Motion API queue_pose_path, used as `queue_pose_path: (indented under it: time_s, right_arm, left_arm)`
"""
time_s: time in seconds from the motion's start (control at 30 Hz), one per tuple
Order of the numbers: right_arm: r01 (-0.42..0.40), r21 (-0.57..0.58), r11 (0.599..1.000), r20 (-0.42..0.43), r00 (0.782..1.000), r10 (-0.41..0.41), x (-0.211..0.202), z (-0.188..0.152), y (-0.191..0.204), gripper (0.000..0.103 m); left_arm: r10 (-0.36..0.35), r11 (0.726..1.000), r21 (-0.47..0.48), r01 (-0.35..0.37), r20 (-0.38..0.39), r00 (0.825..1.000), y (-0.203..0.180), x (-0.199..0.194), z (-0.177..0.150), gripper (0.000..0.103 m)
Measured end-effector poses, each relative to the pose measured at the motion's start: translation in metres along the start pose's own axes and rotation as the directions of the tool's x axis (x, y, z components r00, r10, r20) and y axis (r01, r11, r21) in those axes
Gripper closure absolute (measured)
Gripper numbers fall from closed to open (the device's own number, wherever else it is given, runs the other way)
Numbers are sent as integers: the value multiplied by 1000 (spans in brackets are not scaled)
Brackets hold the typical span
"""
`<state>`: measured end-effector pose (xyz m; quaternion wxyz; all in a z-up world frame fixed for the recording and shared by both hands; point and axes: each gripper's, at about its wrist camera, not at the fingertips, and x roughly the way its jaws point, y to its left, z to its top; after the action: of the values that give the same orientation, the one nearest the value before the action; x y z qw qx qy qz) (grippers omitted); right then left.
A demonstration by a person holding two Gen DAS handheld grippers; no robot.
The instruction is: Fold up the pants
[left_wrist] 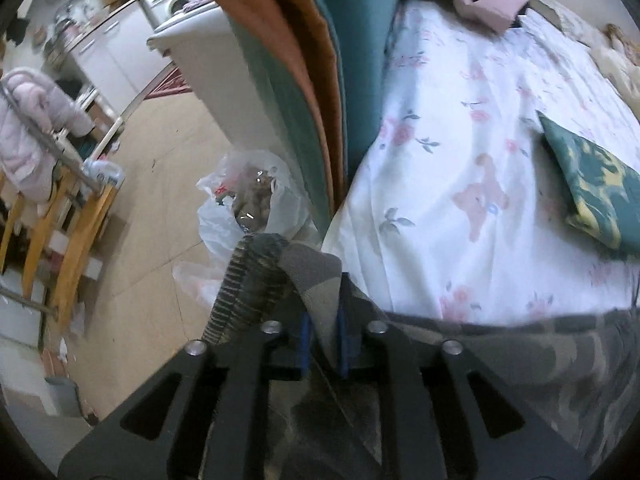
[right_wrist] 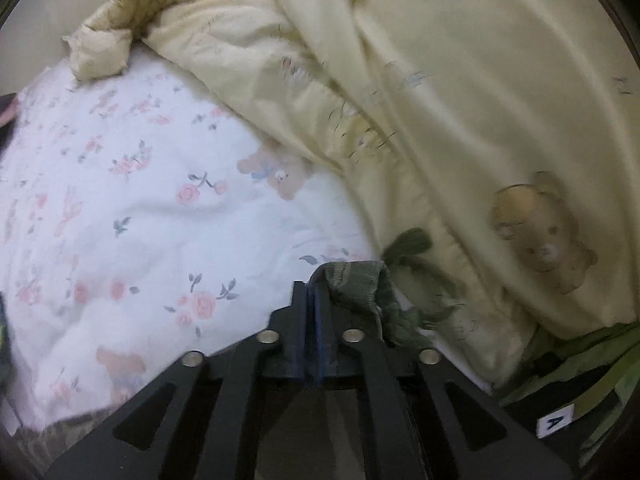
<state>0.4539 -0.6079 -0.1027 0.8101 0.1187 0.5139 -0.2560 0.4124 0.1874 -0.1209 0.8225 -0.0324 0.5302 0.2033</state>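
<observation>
The camouflage pants [left_wrist: 520, 352] hang between my two grippers above a white floral bed sheet [left_wrist: 460, 168]. My left gripper [left_wrist: 323, 320] is shut on a fold of the pants near the ribbed waistband [left_wrist: 248, 280], at the bed's left edge. My right gripper [right_wrist: 311, 304] is shut on another edge of the pants [right_wrist: 356, 280], whose green fabric bunches over the right finger. The rest of the pants is hidden under the gripper bodies.
A cream quilt [right_wrist: 460, 100] is heaped on the right of the bed. A green and yellow cushion [left_wrist: 596, 184] and pink clothes [left_wrist: 492, 4] lie on the sheet. Orange and teal curtains [left_wrist: 304, 80] hang beside the bed. A plastic bag [left_wrist: 248, 204] sits on the floor.
</observation>
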Motion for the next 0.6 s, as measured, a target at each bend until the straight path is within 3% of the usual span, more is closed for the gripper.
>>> queue_pose_path:
  time_s: [0.03,0.1,0.13,0.17,0.23,0.37,0.43,0.5,0.53,0.6]
  right_arm:
    - [-23,-6,1000,14,1000,23,-9,-1,-6,82]
    - [-66,-18,998,37,997,66,-27,-4,-18,49]
    - [-91,-34,995,53,994,92,-39,-8,-26,33]
    - [-99,-61,993,76,992,103,-49,-11,-31,33]
    - [-70,-154,986,126,988,90,-72,-20,-41,33]
    - [-75,-188,979,138,985,102,-95,-30,-68,33]
    - [-89,-177,980,99,989,107,-88,-39,-79,33]
    - [-123,-195,973,9,992,127,-70,-51,-81,38]
    - [-104,-217,971,-9,995,104,-64,-60,-79,40]
    - [12,-266,964,-25,1000,-19,-46,-74,-73,40]
  left_arm:
    - [-13,1000,5,13,3,1000,3,-6,0,84]
    - [-41,999,-2,41,-3,999,9,-14,-1,69]
    - [-42,999,-13,42,-3,999,14,-19,-2,44]
    - [-35,999,-27,35,10,999,19,-27,-4,18]
    - [-61,997,-52,64,56,997,31,-44,-10,2]
    - [-87,996,15,85,119,989,33,-67,-26,2]
    - [-109,993,59,103,125,986,23,-74,-37,2]
    - [-142,987,96,132,106,984,10,-73,-49,2]
    - [-139,986,106,129,94,986,5,-70,-52,2]
    - [-99,985,148,92,43,994,-4,-51,-58,2]
